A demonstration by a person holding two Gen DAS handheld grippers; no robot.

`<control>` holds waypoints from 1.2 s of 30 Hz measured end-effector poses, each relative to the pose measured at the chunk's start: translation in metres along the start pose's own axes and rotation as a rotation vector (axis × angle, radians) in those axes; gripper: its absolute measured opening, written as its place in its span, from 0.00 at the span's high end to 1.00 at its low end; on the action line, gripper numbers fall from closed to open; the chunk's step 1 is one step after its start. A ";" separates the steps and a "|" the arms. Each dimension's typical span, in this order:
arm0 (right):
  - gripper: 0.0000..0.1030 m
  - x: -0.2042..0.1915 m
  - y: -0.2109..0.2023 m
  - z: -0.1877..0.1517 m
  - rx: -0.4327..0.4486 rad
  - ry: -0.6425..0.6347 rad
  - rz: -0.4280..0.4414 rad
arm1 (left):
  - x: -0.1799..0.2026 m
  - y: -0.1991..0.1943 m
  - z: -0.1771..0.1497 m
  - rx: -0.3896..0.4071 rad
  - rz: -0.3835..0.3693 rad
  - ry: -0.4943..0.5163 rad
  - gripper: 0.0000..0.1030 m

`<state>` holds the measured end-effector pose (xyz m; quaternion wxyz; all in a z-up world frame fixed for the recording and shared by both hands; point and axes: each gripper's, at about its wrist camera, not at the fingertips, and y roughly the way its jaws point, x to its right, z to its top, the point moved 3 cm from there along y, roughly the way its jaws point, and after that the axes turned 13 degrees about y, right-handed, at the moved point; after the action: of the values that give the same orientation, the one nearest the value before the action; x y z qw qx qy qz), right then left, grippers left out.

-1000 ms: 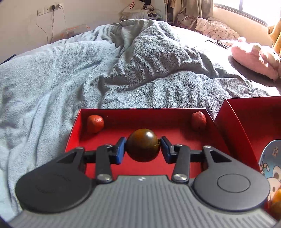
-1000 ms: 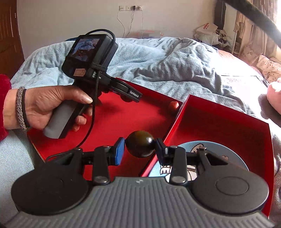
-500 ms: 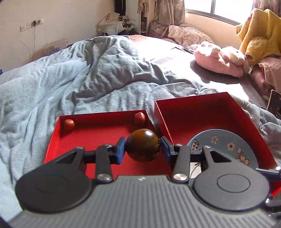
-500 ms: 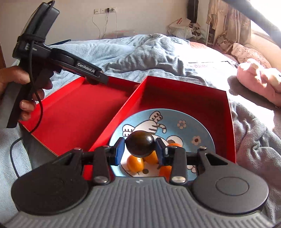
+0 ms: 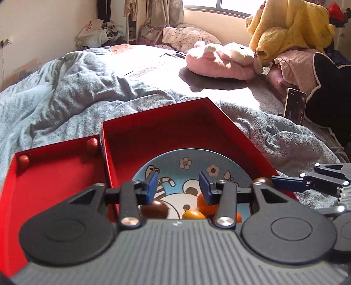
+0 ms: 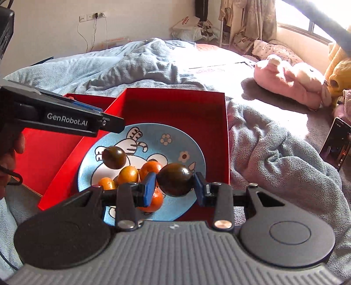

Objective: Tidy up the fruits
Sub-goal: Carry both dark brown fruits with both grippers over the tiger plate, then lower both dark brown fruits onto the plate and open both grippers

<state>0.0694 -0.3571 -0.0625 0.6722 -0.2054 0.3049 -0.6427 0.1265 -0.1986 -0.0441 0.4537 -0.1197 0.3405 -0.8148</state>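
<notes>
A: Left gripper (image 5: 177, 184) spread, empty; its dark fruit (image 6: 114, 157) lies on the blue plate (image 6: 188, 140) beside the oranges (image 6: 128, 175).

B: Right gripper (image 6: 174, 186) clamps another dark fruit (image 6: 175, 179) above that plate. Two red fruits (image 5: 92, 143) remain in the tray left of it.

red box (image 6: 219, 114), blue cartoon plate (image 6: 175, 140), orange fruits (image 6: 128, 175)

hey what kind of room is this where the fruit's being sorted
Most likely a bedroom in a home. The red boxes sit on a bed covered by a rumpled blue blanket, a pink plush toy lies further back near a pillow, and clothes hang by the window.
</notes>
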 end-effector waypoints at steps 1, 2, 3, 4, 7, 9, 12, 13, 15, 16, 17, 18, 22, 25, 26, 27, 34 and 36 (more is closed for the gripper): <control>0.58 0.002 0.003 0.001 -0.001 0.003 -0.005 | 0.002 0.003 -0.002 -0.002 -0.001 0.005 0.58; 0.58 0.003 0.006 0.001 -0.003 0.006 -0.007 | 0.004 0.004 -0.004 -0.003 -0.004 0.011 0.58; 0.58 0.004 0.009 0.002 -0.006 0.010 -0.009 | 0.005 0.006 -0.006 -0.008 -0.005 0.018 0.58; 0.58 0.005 0.015 0.003 -0.010 0.012 -0.014 | 0.005 0.008 -0.009 -0.013 -0.003 0.023 0.58; 0.58 0.004 0.025 0.006 -0.019 0.016 -0.017 | 0.002 0.012 -0.017 -0.031 -0.003 0.014 0.58; 0.58 0.001 0.031 0.008 -0.023 0.011 -0.014 | -0.002 0.013 -0.021 -0.034 -0.007 0.003 0.58; 0.58 -0.006 0.042 0.011 -0.032 0.000 -0.011 | -0.007 0.013 -0.024 -0.037 -0.015 -0.015 0.58; 0.58 -0.009 0.046 0.012 -0.035 -0.003 -0.011 | -0.007 0.013 -0.024 -0.037 -0.016 -0.018 0.58; 0.58 -0.012 0.055 0.016 -0.036 -0.001 -0.014 | -0.007 0.013 -0.026 -0.039 -0.020 -0.020 0.58; 0.58 -0.014 0.059 0.018 -0.036 0.002 -0.015 | -0.008 0.013 -0.026 -0.039 -0.019 -0.019 0.58; 0.58 -0.016 0.063 0.020 -0.035 0.005 -0.015 | -0.008 0.013 -0.026 -0.041 -0.016 -0.020 0.58; 0.58 -0.017 0.068 0.023 -0.034 0.006 -0.016 | -0.009 0.012 -0.026 -0.041 -0.016 -0.023 0.58; 0.58 -0.021 0.084 0.030 -0.037 0.003 -0.026 | -0.012 0.012 -0.027 -0.039 -0.009 -0.034 0.58; 0.58 -0.021 0.093 0.034 -0.037 0.009 -0.032 | -0.013 0.011 -0.026 -0.034 -0.010 -0.040 0.58; 0.58 -0.022 0.096 0.035 -0.038 0.009 -0.035 | -0.013 0.010 -0.026 -0.033 -0.011 -0.040 0.58; 0.58 -0.022 0.099 0.036 -0.040 0.009 -0.037 | -0.012 0.010 -0.026 -0.032 -0.011 -0.041 0.58; 0.51 -0.020 0.106 0.036 -0.034 0.022 -0.056 | -0.017 0.006 -0.026 -0.034 0.002 -0.049 0.58; 0.42 -0.021 0.104 0.036 -0.025 0.017 -0.063 | -0.019 0.005 -0.026 -0.033 0.007 -0.055 0.58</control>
<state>0.1711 -0.3312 -0.1024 0.6463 -0.2175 0.3120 -0.6615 0.1270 -0.1734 -0.0648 0.4637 -0.1482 0.3418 -0.8039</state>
